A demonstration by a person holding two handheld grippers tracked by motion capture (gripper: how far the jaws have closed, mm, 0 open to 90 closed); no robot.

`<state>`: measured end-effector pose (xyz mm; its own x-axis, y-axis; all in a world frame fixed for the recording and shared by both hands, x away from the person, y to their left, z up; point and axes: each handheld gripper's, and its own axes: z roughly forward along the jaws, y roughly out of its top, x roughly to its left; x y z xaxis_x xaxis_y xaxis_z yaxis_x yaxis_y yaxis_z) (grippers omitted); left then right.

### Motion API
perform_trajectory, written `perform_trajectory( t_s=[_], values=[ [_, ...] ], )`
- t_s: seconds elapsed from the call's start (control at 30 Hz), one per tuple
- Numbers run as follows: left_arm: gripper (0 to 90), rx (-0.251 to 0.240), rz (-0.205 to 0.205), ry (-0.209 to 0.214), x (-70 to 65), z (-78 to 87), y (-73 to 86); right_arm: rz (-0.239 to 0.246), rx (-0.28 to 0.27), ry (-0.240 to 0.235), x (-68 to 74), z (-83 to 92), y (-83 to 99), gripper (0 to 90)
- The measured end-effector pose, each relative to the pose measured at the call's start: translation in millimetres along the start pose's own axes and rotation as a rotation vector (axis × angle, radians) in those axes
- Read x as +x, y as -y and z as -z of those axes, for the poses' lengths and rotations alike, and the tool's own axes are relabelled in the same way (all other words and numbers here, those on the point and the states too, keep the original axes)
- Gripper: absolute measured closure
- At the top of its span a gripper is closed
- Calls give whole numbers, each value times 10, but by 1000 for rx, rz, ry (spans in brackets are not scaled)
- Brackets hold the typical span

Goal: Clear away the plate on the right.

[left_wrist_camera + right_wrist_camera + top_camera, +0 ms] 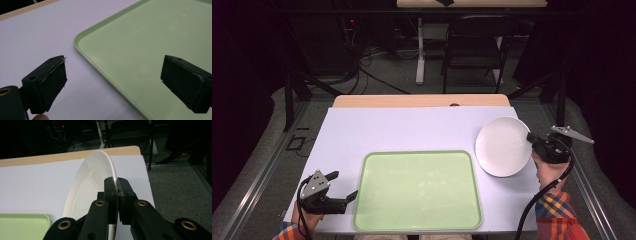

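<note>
Leftmost, the left gripper (343, 187) sits low at the near left corner of the table, jaws wide apart, nothing between the pads. In the left gripper view the two black pads (53, 81) stand far apart: one hangs over the white table cover (32, 37), the other over the near left part of the green tray (140, 45). Neither pad visibly touches the tray; its rounded corner rim lies between them.

Middle: the green tray lies flat on the white cover, long axis running left to right across the table, bare inside.

Right: the right gripper (532, 141) has its jaws clamped together on the rim of the white plate (502, 146). In the right gripper view both pads pinch the plate's thin edge (115, 187), one pad on the inner face, one on the underside. The plate (87, 187) runs away from the jaws toward the far edge of the table, tilted up on edge, hollow face turned to the left of that view, toward the tray. In the high view the plate sits just right of the tray's far right corner, apart from it, with the gripper on its right rim. Round plate, so no long axis. Whether its low edge touches the cover, cannot tell.
</note>
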<state>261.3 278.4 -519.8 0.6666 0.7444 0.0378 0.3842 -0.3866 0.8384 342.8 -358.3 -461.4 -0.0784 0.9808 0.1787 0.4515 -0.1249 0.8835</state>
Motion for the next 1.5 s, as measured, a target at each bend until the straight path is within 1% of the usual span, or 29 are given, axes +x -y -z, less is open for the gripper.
perform_trajectory(
  t_s=[0.07,0.17,0.27,0.37,0.43,0.53,0.57,0.6,0.63,0.67,0.9,1.0,1.07,1.13,1.23,1.27,1.4,1.5],
  values=[
    [64,-10,5,0,-4,3,-3,34,-6,6,60,18,-16,868],
    [64,-1,-1,0,-5,-2,1,89,-14,14,158,49,-42,868],
    [64,-10,2,-1,-8,4,-4,143,-26,19,251,73,-57,868],
    [64,1,0,1,-2,0,0,193,-31,20,333,99,-72,868],
    [64,-7,1,0,-8,1,-3,230,-41,24,405,116,-76,867],
    [64,1,-1,2,-6,-4,1,279,-43,25,485,140,-87,867],
    [64,-2,1,4,-5,0,-1,290,-47,24,509,144,-88,866],
    [64,-2,1,4,-5,0,-1,290,-47,24,509,144,-88,866],
    [65,-6,-1,3,-10,-1,-3,308,-49,21,555,159,-90,866],
    [65,-4,-4,4,-9,-3,-2,315,-50,18,566,163,-93,866],
    [65,2,-1,6,-10,-7,0,354,-55,5,667,193,-99,866],
    [65,-3,-3,5,-14,-6,-3,376,-61,8,720,202,-95,865],
    [65,5,-7,6,-9,-8,-1,397,-58,10,754,214,-96,865],
    [65,-2,-5,5,-11,-4,-3,426,-64,17,805,220,-88,865],
    [65,5,-9,6,-10,-7,-1,457,-64,17,869,234,-86,865],
    [65,0,-3,8,-11,-4,-2,464,-65,20,884,236,-84,865],
    [66,4,-9,8,-10,-6,-1,501,-68,20,961,249,-75,863],
    [67,0,-4,9,-17,-7,-3,526,-71,23,1014,256,-61,860]
  ],
)
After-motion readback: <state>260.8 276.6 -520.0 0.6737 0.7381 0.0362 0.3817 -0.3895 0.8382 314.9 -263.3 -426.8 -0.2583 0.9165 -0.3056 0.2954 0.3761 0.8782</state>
